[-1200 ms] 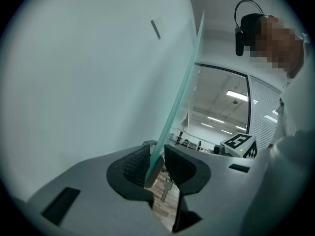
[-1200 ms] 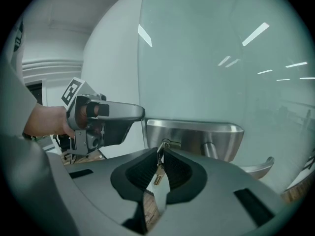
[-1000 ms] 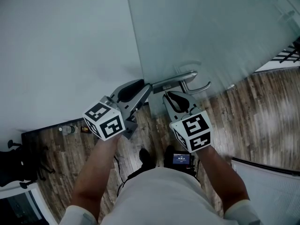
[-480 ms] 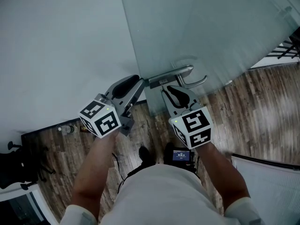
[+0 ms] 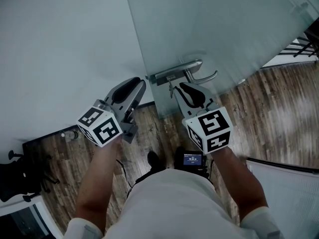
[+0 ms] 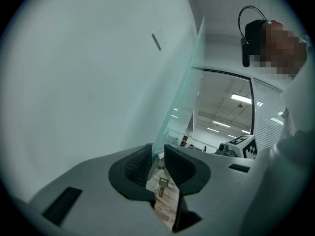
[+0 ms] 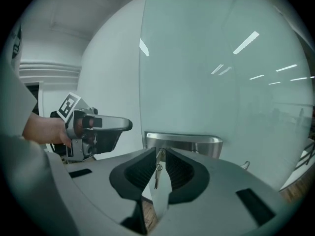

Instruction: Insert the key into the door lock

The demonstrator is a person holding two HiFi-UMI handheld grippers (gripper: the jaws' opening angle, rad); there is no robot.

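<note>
The glass door (image 5: 214, 29) carries a steel lock plate (image 5: 174, 72) with a lever handle (image 5: 202, 77). My right gripper (image 5: 173, 87) sits just below the plate, shut on a silver key (image 7: 160, 156). A second key (image 7: 156, 177) dangles from it on a ring. The held key's tip meets the lower edge of the lock plate (image 7: 192, 142); I cannot tell whether it has entered the keyhole. My left gripper (image 5: 143, 82) hovers by the door's edge, left of the plate, jaws together and holding nothing. In the left gripper view a hanging key (image 6: 159, 186) shows beyond the left gripper (image 6: 157, 161).
A white wall (image 5: 60, 44) stands left of the door. Wood floor (image 5: 279, 108) lies below, with a small bottle (image 5: 70, 137) by the wall and a black chair (image 5: 12, 176) at the far left. A small screen device (image 5: 192, 159) hangs at the person's waist.
My left gripper has drawn back leftward from the lock plate's end. The right gripper has stayed under the plate, rising with it in the view.
</note>
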